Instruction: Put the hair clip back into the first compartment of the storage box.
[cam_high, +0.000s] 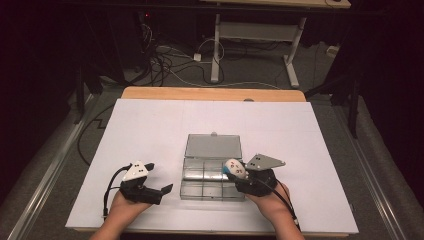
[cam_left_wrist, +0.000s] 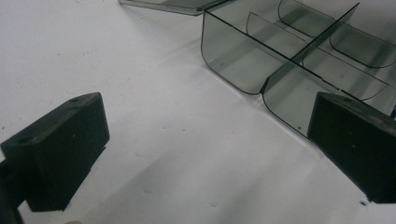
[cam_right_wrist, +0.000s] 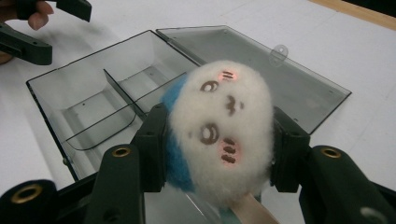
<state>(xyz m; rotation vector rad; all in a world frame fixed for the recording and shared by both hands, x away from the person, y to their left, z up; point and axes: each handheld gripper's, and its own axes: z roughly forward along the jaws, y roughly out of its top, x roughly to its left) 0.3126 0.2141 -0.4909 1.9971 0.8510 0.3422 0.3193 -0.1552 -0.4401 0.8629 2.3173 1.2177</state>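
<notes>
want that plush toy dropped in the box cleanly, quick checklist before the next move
1. Right claw grips the plush toy from both sides: ok.
2. Clear divided box has its lid open and laid back: ok.
3. Compartments seen in the right gripper view look empty: ok.
4. Left claw open, holding nothing, beside the box and out of the way: ok.
5. Toy fits a single compartment: cannot tell.

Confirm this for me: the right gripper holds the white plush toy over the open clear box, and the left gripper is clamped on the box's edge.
Wrong about the left gripper: the left gripper view shows its jaws open over bare white table, with the clear box ahead of them, untouched. The rest stands: the right gripper holds the white plush toy over the open box.
</notes>
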